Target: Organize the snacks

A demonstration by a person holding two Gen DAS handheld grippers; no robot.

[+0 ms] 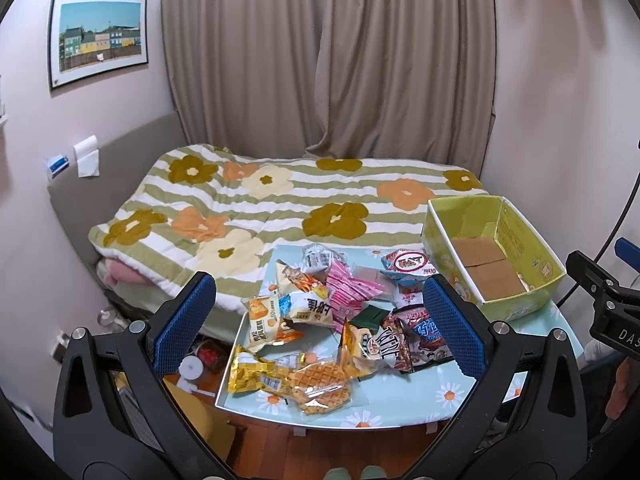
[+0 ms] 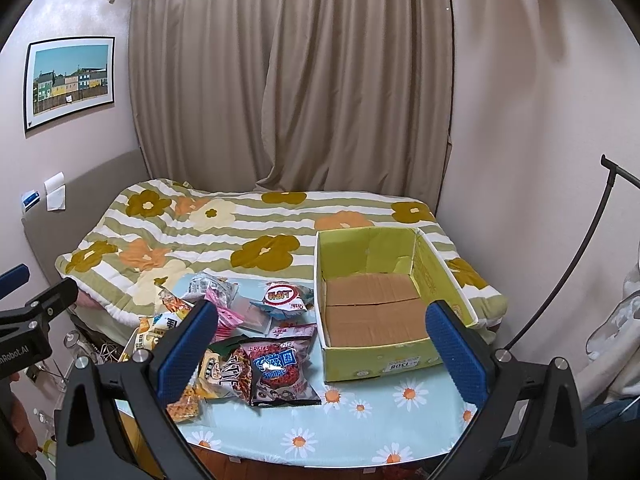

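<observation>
Bedroom setup: our daisy-print table (image 2: 380, 412) sits against the bed (image 1: 280, 200). Both tools, left tool (image 1: 320, 324) and right tool (image 2: 322, 350), hang wide apart, gripping nothing. Snack packets (image 1: 320, 320) are piled under the left tool, and the cardboard box (image 2: 376, 312) is just ahead of the right one.

Both tongs (image 1: 320, 320) (image 2: 322, 350) agape, empty

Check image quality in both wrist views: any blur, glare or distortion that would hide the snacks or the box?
Left wrist: strong fisheye bending, dark corner vignette; snack pile sharp, mild sheen on wrappers, print still legible; left gripper open, framing it. Right wrist: same distortion; even soft light, cardboard box interior clear and empty; right gripper open, its left finger covering some packets.
</observation>
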